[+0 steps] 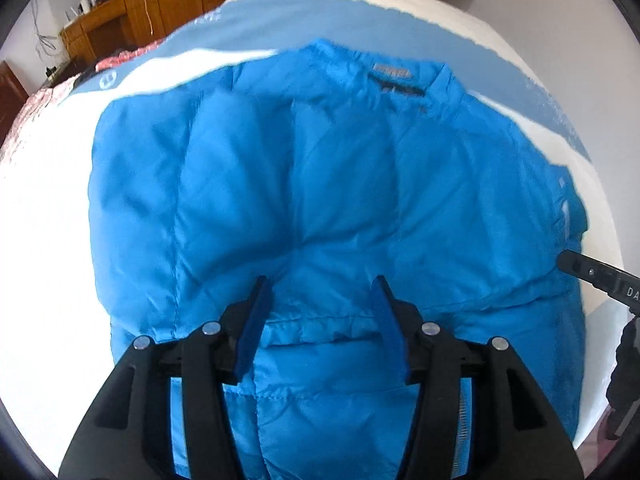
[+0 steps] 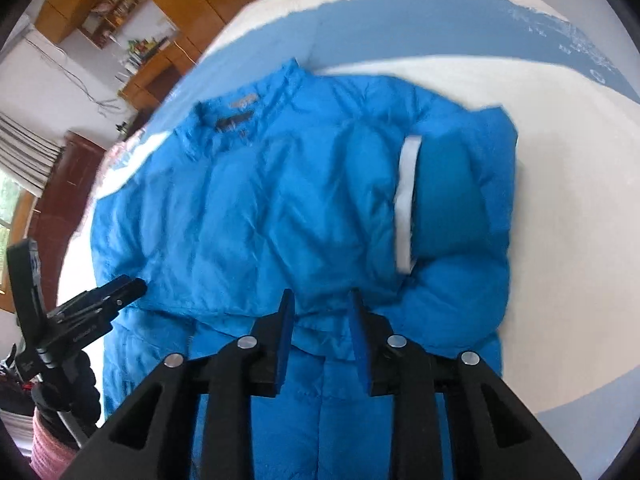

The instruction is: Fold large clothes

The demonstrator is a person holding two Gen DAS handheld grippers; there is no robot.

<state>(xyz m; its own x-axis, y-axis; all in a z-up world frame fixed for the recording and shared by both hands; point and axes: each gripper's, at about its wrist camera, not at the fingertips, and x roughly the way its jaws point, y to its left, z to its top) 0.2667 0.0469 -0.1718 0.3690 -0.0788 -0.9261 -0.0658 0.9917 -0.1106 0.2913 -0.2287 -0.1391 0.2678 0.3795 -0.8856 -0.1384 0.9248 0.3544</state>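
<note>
A blue puffer jacket [image 1: 320,184] lies spread on a white-and-blue bedspread [image 2: 560,184], collar [image 1: 396,80] toward the far end, 1 sleeve [image 2: 452,200] folded in over its body. The left gripper [image 1: 322,328] and right gripper [image 2: 320,336] hang over the near hem, jaws parted, nothing pinched between them. The padding looks springy and slick: a shallow bite at the hem could slip, or catch only 1 layer, letting the folded sleeve flop back out.

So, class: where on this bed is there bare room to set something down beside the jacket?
Bare white bedspread lies right of the blue jacket in the right wrist view, and left of it in the left wrist view. The middle is crowded: jacket, left gripper, right gripper.
</note>
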